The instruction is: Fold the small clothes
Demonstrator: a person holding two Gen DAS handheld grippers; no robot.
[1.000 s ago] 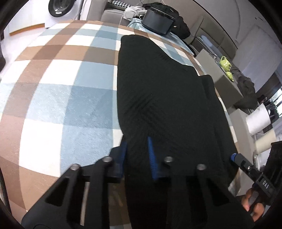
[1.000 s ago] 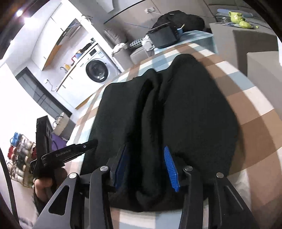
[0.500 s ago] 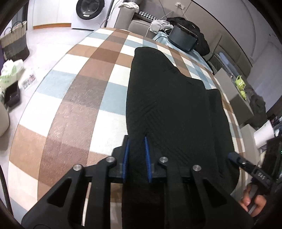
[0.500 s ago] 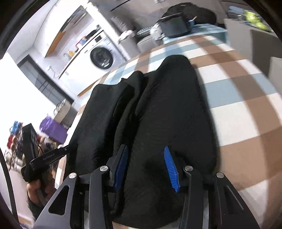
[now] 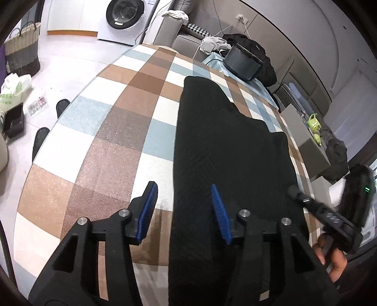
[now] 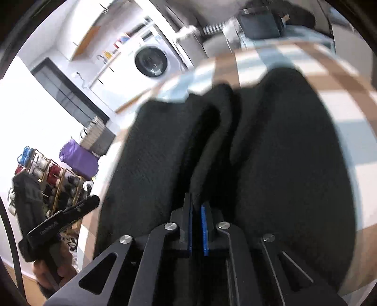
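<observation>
A black knitted garment (image 5: pixel 223 146) lies lengthwise on a checked table (image 5: pixel 122 122). My left gripper (image 5: pixel 185 207) is open and empty; it straddles the garment's left edge at the near end, with one blue pad over the cloth and one over the table. In the right wrist view the same garment (image 6: pixel 271 153) is bunched into ridges. My right gripper (image 6: pixel 196 226) has its pads nearly together on a raised fold of the garment at its near edge. The right gripper also shows at the right in the left wrist view (image 5: pixel 325 214).
A dark box (image 5: pixel 242 62) and a black bag sit at the table's far end. A washing machine (image 5: pixel 127 18) stands behind. A woven basket (image 5: pixel 21 54) and bags are on the floor at left. Grey boxes (image 5: pixel 304 138) stand to the right of the table.
My left gripper had closed on the garment's edge half a second ago and has now opened wide. My right gripper has closed on a fold of the garment, and its view has swung.
</observation>
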